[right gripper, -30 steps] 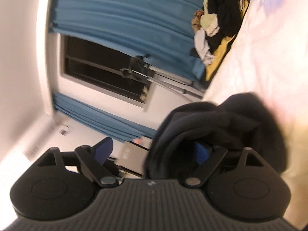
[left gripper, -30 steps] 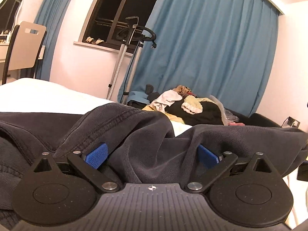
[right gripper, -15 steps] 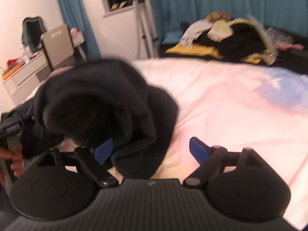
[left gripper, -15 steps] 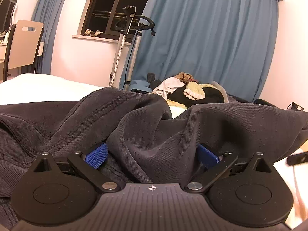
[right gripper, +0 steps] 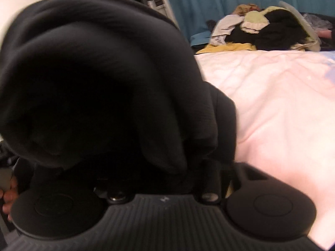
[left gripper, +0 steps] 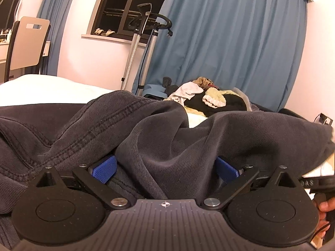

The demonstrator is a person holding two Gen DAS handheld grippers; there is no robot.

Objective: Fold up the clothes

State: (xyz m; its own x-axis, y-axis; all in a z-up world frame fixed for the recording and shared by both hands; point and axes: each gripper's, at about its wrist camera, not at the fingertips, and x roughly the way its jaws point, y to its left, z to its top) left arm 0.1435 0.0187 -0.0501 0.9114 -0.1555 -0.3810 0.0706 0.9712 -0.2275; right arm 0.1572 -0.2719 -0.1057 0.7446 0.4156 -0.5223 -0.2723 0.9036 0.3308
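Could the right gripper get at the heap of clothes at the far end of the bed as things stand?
Probably not: the right gripper is closing with the dark garment bunched between its fingers, and bare bed separates it from the heap.

Blue curtains [left gripper: 230, 41], a chair [left gripper: 27, 41], a garment steamer stand [left gripper: 136, 48].

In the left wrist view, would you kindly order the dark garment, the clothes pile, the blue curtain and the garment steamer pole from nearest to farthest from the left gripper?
1. Dark garment: draped between the fingers of the left gripper.
2. Clothes pile: beyond the bed, centre-right.
3. Garment steamer pole: standing left of centre, by the window.
4. Blue curtain: backdrop behind the pile.
Pile and pole are hard to separate.
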